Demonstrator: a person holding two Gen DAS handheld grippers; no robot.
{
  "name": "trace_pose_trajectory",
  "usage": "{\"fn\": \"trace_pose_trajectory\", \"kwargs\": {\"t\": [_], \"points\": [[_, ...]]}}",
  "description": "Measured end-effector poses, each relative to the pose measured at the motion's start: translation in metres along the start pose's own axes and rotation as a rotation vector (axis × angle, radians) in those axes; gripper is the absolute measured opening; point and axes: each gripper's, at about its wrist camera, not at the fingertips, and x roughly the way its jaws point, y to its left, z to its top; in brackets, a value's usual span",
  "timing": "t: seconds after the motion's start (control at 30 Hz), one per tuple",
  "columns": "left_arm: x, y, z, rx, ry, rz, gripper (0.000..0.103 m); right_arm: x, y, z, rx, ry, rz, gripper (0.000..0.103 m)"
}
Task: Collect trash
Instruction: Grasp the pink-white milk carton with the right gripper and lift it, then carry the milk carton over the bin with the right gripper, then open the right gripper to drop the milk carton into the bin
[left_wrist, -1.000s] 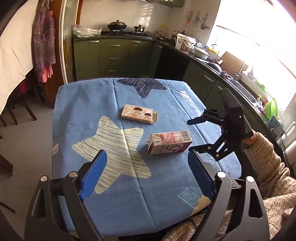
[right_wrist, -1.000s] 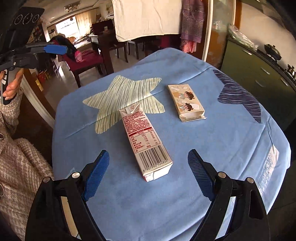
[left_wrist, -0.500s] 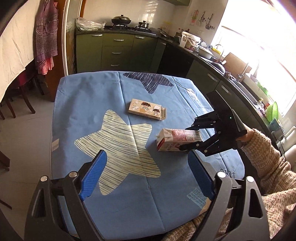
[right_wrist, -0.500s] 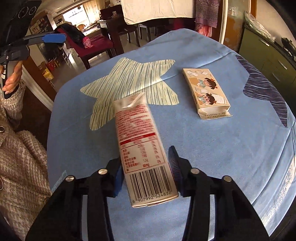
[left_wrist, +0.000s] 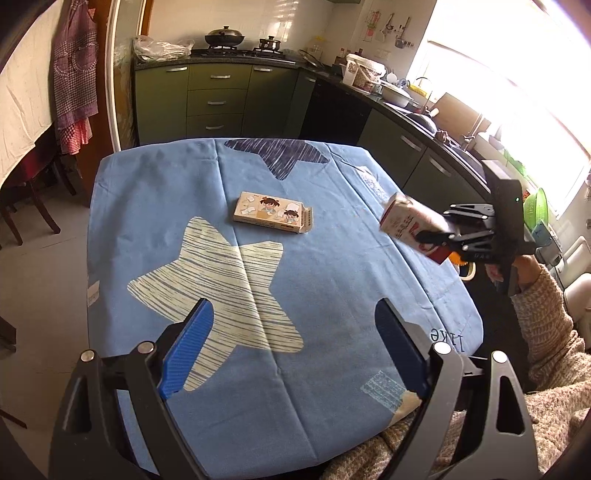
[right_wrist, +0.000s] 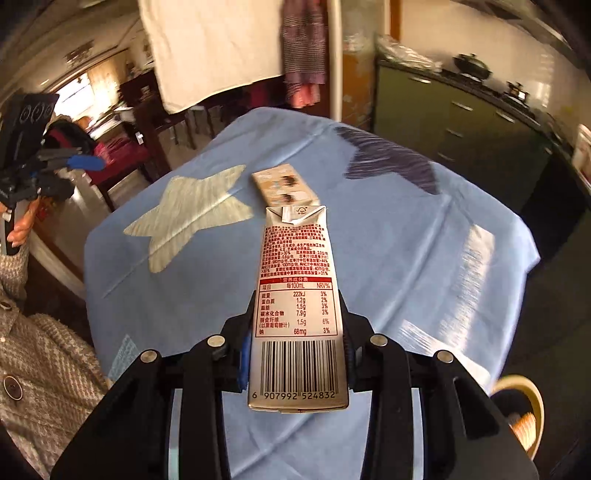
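Observation:
A red and white milk carton (right_wrist: 297, 280) is lifted off the blue-clothed table (left_wrist: 332, 295), barcode end toward the camera. My right gripper (right_wrist: 296, 314) grips it by the sides, its jaws still closing a little on it. In the left wrist view the carton (left_wrist: 406, 221) hangs tilted over the table's right edge in the right gripper (left_wrist: 443, 236). A flat box with cartoon figures (left_wrist: 271, 212) lies near the table's middle. My left gripper (left_wrist: 291, 314) stands open over the near part of the table, with nothing between its fingers.
A yellow-rimmed bin (right_wrist: 517, 406) stands on the floor beside the table's right edge. Green kitchen cabinets (left_wrist: 218, 96) run behind and to the right. Chairs (left_wrist: 33, 192) stand to the left. A knitted sleeve (left_wrist: 546, 332) is at the right.
The right gripper closed on the milk carton, lifted it from the table and carried it toward the right edge. The left gripper stayed open and nearly still.

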Motion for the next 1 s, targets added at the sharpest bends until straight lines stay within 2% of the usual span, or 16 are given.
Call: {"fn": "trace_pose_trajectory", "kwargs": {"t": [0.17,0.3,0.37,0.5,0.77,0.87,0.9,0.93,1.0], "points": [[0.011,-0.014,0.003,0.031,0.015,-0.027,0.084,-0.053,-0.077,-0.039,0.226,-0.01,-0.224,0.036],[0.017,-0.023,0.004,0.053,0.026,-0.036,0.084,-0.066,-0.129,-0.073,0.406,0.034,-0.367,0.036],[0.018,-0.026,0.004,0.061,0.03,-0.035,0.084,-0.063,-0.15,-0.086,0.486,0.06,-0.397,0.036],[0.018,-0.028,0.004,0.067,0.036,-0.024,0.084,-0.041,-0.188,-0.111,0.645,0.155,-0.402,0.036],[0.018,-0.02,0.001,0.053,0.044,-0.011,0.084,-0.016,-0.223,-0.131,0.641,0.313,-0.643,0.036],[0.022,-0.015,0.0,0.044,0.056,-0.012,0.084,-0.006,-0.212,-0.139,0.492,0.421,-0.837,0.036],[0.024,-0.014,0.0,0.042,0.06,-0.014,0.084,-0.005,-0.208,-0.142,0.454,0.432,-0.857,0.036],[0.025,-0.014,0.0,0.041,0.064,-0.015,0.084,-0.003,-0.207,-0.147,0.449,0.425,-0.82,0.036],[0.028,-0.015,0.001,0.044,0.069,-0.018,0.084,-0.003,-0.202,-0.149,0.465,0.408,-0.755,0.049]]}}
